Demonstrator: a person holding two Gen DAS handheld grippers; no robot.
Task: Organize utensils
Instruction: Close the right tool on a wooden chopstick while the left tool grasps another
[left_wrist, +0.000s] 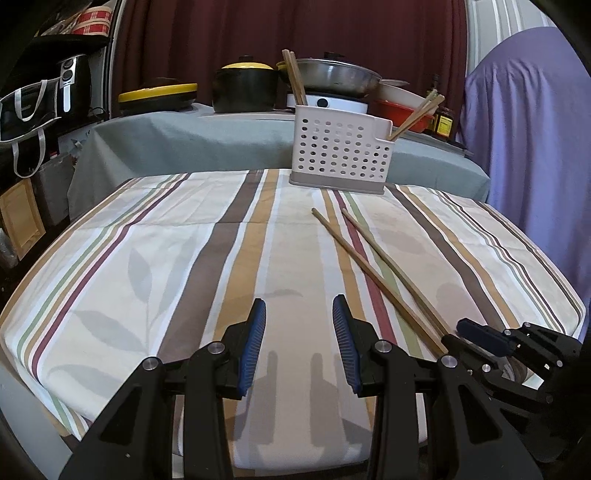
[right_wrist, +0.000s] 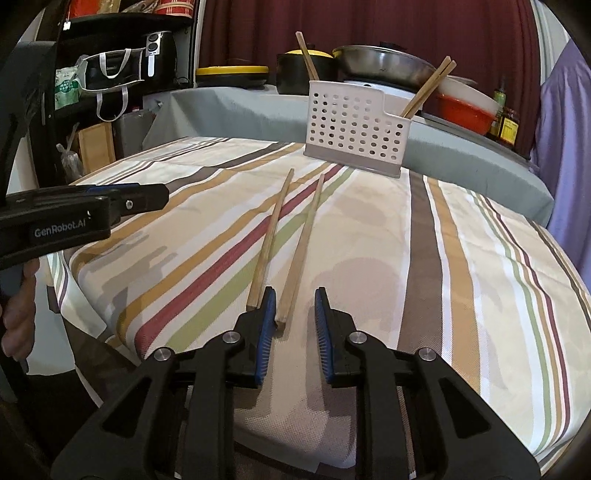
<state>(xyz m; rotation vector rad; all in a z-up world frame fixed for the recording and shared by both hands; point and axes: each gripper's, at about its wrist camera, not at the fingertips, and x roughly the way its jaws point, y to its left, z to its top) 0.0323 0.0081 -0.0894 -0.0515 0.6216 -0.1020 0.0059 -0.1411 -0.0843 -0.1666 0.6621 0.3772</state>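
We've got our right gripper (right_wrist: 294, 308) spread apart right at the near ends of the two chopsticks (right_wrist: 300, 243), which run straight ahead toward the holder (right_wrist: 356, 129), while our left gripper (left_wrist: 299, 317), also apart, sits off beside them.

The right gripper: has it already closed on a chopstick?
No: the right gripper is open, and the near end of one chopstick lies unclamped between its fingers.

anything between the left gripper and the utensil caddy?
Only bare striped tablecloth between the left gripper and the utensil caddy, per the left wrist view; two loose chopsticks lie off to the right.
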